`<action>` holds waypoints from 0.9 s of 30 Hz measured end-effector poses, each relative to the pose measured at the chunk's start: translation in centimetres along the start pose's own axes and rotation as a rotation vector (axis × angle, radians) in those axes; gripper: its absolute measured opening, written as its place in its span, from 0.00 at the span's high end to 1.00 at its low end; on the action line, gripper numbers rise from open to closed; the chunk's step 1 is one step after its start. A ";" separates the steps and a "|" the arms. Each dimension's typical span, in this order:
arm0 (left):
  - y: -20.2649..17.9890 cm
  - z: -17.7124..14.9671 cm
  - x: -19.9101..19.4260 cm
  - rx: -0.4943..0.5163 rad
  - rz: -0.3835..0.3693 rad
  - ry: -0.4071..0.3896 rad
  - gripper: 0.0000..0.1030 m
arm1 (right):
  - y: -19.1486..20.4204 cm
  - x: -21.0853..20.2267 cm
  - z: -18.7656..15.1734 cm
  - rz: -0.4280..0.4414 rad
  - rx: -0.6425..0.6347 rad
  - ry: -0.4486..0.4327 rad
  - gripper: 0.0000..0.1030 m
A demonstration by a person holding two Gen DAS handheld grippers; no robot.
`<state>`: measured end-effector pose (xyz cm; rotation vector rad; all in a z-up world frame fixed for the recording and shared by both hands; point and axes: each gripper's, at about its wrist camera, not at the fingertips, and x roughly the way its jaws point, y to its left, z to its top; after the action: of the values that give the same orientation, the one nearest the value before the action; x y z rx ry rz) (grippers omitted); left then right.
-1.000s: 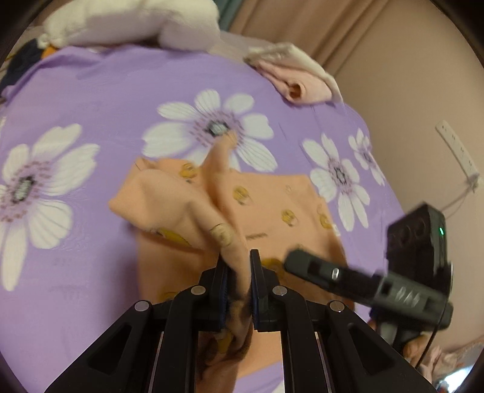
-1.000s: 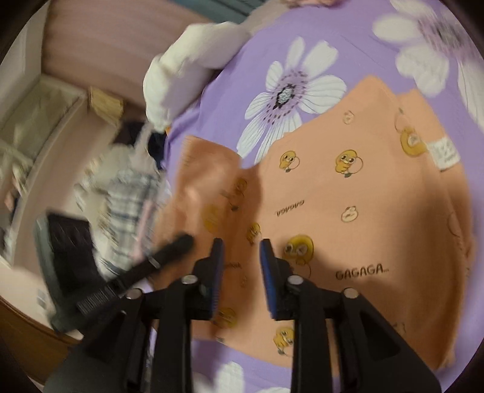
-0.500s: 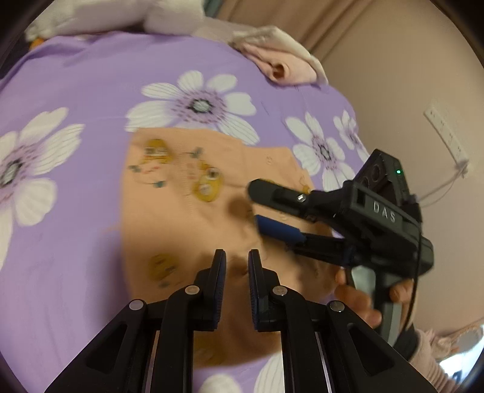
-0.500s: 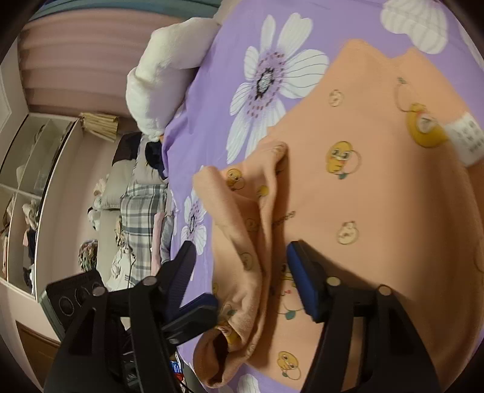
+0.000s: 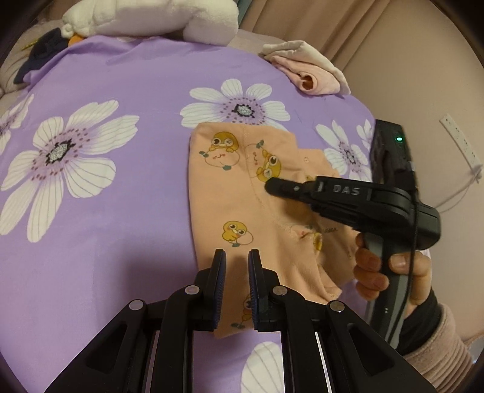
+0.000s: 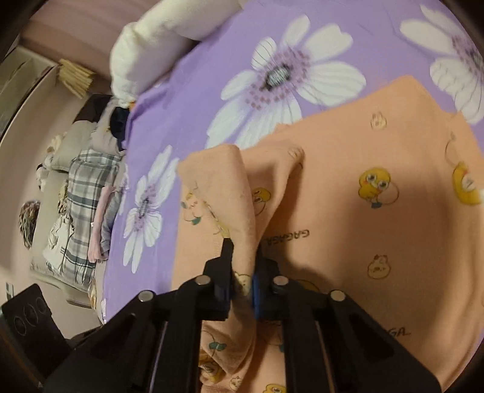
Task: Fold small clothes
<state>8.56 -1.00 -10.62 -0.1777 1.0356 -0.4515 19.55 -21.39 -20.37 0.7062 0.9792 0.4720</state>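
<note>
Since a second earlier the right claw had just closed, pinching a raised fold of the peach duck-print garment spread on the purple flowered bedsheet, while the left claw, narrow and empty, hovered above that garment's near edge.

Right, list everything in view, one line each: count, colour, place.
peach garment: one, peach with duck prints, on the bedsheet, one fold pinched up.
bedsheet: one, purple with white flowers, under everything.
white plush: one, white, far edge of the bed.
pink clothes: one small pile, pale pink and cream, far right of the bed.
plaid clothes: one heap, grey and white, beside the bed.
left gripper: black, nearly shut, nothing between its pads.
right gripper: black, just closed on the garment's raised fold.
hand: one, holding the right gripper's handle.
</note>
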 end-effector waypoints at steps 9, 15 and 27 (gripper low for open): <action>-0.1 0.1 0.3 -0.007 0.005 0.006 0.91 | 0.4 -2.8 0.3 -0.018 -0.068 -0.070 0.91; -0.6 0.4 0.5 0.005 -0.003 0.007 0.91 | -0.9 -4.8 1.1 -0.034 -0.053 -0.120 0.91; -2.0 1.4 2.2 0.034 -0.020 0.032 0.91 | -4.4 -9.0 2.2 -0.094 -0.022 -0.193 0.94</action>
<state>10.12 -3.89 -11.00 -0.1515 1.0576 -0.4914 17.28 -30.98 -17.47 0.6692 0.8209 0.3256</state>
